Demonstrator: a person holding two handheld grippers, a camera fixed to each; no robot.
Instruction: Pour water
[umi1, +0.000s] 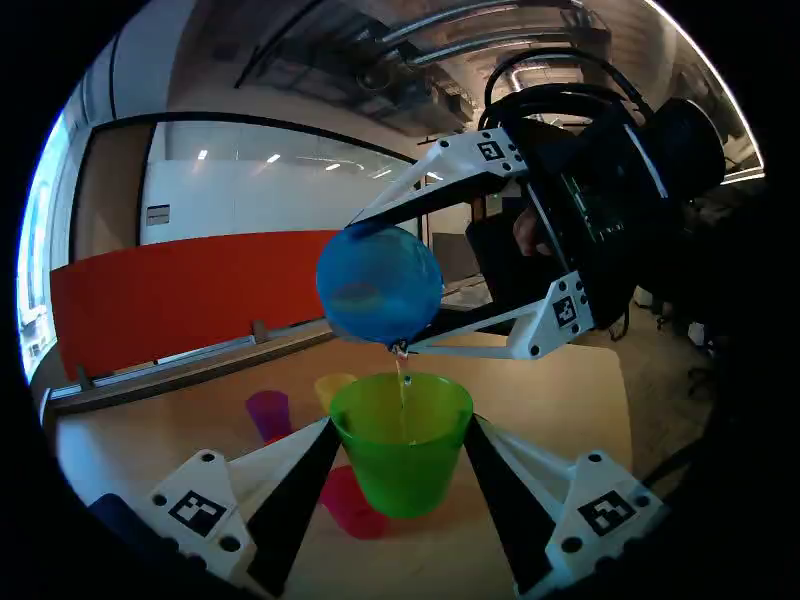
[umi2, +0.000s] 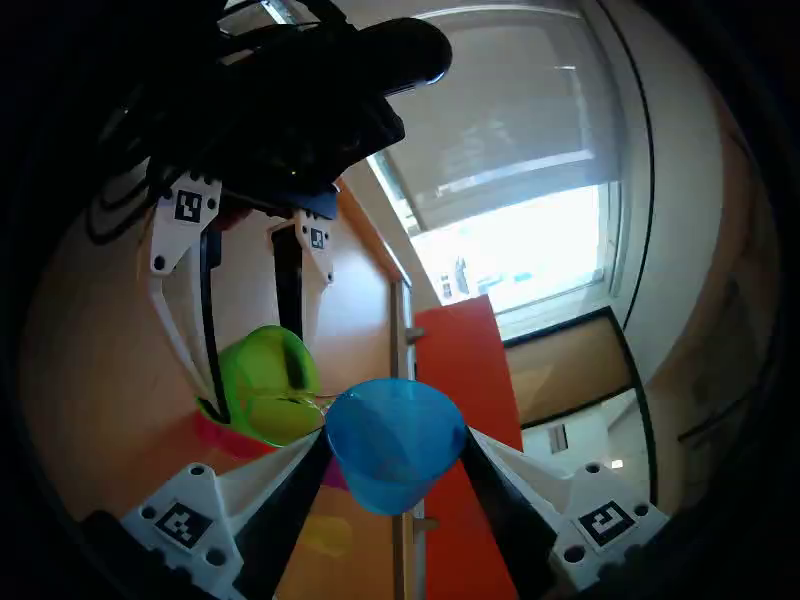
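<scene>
Mid-pour: right tongs (umi1: 385, 290) clenched on tilted blue cup (umi1: 375, 270), thin water stream (umi1: 401, 385) dropping into green cup (umi1: 400, 475), gripped by left tongs (umi1: 400, 440) over bench (umi1: 560, 400). Trickle suggests pour approx. done; emptying, righting left.

Looks like a modern open-plan office to me. Exposed pipes (umi1: 450, 40) cross the bare ceiling at 12 o'clock. A glass-walled room (umi1: 250, 190) sits at 10 o'clock with an orange partition (umi1: 180, 290) below it, plus a pale wooden worktop (umi1: 560, 400). The right gripper view has a big window (umi2: 520, 250) at 2 o'clock.
</scene>
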